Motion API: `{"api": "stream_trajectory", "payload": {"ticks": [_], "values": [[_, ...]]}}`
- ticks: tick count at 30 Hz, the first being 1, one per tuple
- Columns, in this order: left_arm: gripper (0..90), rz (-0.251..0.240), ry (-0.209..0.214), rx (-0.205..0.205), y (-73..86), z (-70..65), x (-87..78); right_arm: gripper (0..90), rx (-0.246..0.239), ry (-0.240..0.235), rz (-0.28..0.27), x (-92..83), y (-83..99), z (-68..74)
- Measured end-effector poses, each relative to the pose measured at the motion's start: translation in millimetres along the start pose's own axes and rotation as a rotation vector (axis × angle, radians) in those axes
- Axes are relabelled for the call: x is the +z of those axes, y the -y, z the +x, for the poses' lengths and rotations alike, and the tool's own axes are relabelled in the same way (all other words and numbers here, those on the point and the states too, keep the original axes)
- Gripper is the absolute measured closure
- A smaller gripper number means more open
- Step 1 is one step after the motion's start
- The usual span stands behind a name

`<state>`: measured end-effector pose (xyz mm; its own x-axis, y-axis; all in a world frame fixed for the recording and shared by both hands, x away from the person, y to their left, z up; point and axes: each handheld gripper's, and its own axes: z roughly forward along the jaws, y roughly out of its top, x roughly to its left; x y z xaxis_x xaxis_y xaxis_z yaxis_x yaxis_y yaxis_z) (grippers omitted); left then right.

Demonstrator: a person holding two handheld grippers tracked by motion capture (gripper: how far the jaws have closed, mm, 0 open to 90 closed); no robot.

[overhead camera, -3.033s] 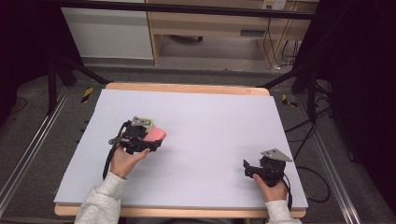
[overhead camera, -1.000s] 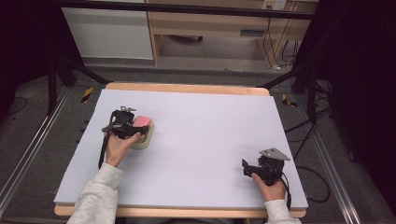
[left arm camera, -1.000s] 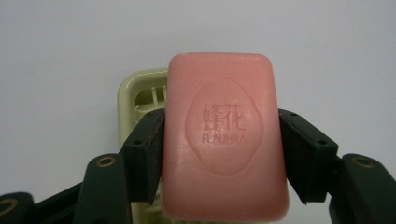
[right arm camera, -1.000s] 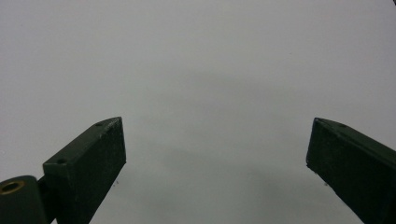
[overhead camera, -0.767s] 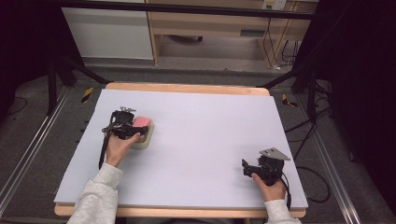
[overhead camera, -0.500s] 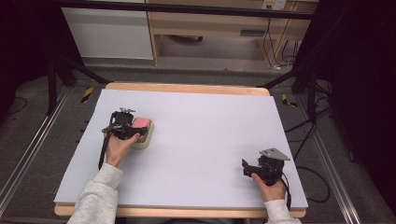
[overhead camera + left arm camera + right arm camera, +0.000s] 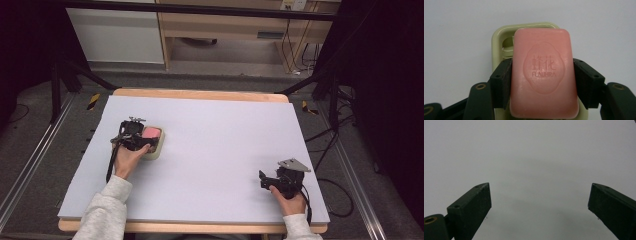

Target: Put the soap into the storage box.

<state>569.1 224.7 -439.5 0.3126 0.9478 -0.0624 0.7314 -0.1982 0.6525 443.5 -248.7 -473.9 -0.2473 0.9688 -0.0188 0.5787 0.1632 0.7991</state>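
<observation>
The left gripper [image 7: 543, 82] is clenched on a pink soap bar [image 7: 544, 72], with one black jaw pressing on each long side of it. The soap carries a stamped oval mark with the word FLAUHRA. Under it is a pale green soap dish [image 7: 499, 42], which stands on the left part of the white table [image 7: 225, 145]. The soap is right above the dish; whether it already touches the dish I cannot tell. In the high view, the left hand [image 7: 129, 159] is just beside the dish [image 7: 156, 150]. The right gripper [image 7: 263, 179] rests near the right front corner of the table, well apart from the soap, and its jaws stand wide apart with nothing between them.
</observation>
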Motion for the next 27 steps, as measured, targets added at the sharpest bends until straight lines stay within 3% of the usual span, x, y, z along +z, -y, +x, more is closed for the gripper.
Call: {"api": "stream_trajectory", "payload": {"ticks": [27], "values": [[37.2,0.007,-0.009,0.001,3.4,1.3,7.9,5.1,-0.001,-0.003,0.001,-0.3,-0.3,0.7]]}}
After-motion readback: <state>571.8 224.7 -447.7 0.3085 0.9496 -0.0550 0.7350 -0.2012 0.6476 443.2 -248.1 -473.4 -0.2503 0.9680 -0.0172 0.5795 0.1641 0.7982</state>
